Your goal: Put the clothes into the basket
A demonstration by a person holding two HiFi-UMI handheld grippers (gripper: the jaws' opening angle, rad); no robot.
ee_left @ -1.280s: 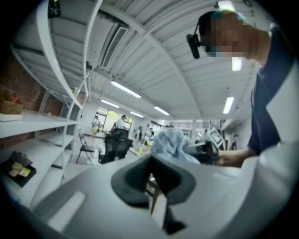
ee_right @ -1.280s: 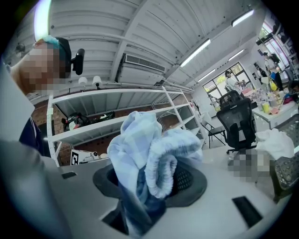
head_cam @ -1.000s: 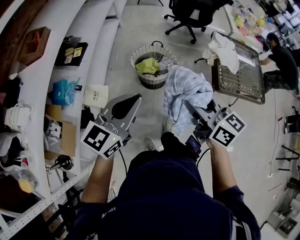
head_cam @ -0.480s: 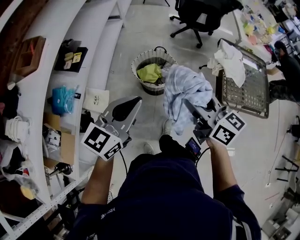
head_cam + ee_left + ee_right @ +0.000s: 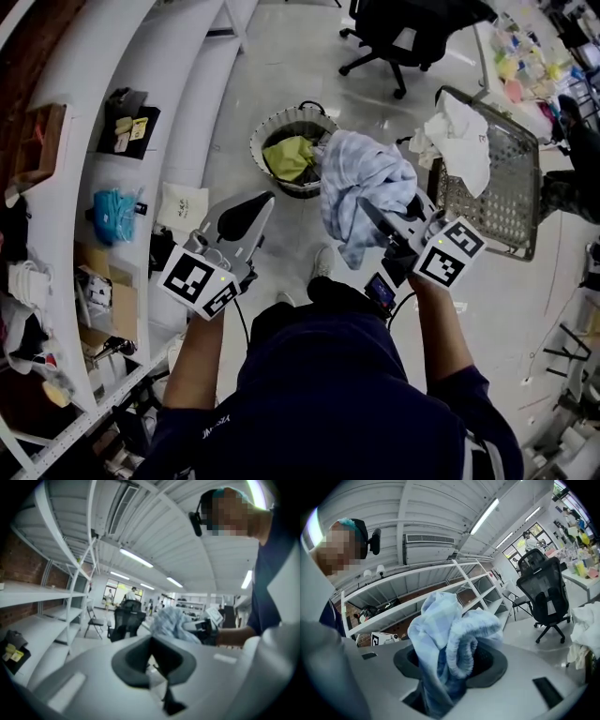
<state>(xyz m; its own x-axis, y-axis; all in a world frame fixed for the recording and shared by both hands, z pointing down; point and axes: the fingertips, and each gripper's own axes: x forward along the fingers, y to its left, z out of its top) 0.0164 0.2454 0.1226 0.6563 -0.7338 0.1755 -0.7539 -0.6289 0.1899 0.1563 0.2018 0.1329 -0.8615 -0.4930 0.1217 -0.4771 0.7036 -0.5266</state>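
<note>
Cloth [image 5: 440, 634], light blue, one piece, is bunched and clamped in the right gripper [image 5: 450, 663], a grip only its own view shows. Head view adds the basket [image 5: 258, 141] at the cloth's 10 o'clock, nearer than a second ago, holding one yellow-green garment [image 5: 289, 157]. One white garment [image 5: 461, 139] lies at 2 o'clock. Left gripper [image 5: 151, 660] is closed, empty.

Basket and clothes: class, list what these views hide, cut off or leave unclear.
1. Head view: the blue garment covers the basket's right rim.
2. Head view: whatever lies under the yellow-green cloth in it is hidden.
3. Right gripper view: the garment fills the right gripper's mouth, hiding the pad faces.
4. Left gripper view: no basket; the left gripper's body fills the lower frame.
</note>
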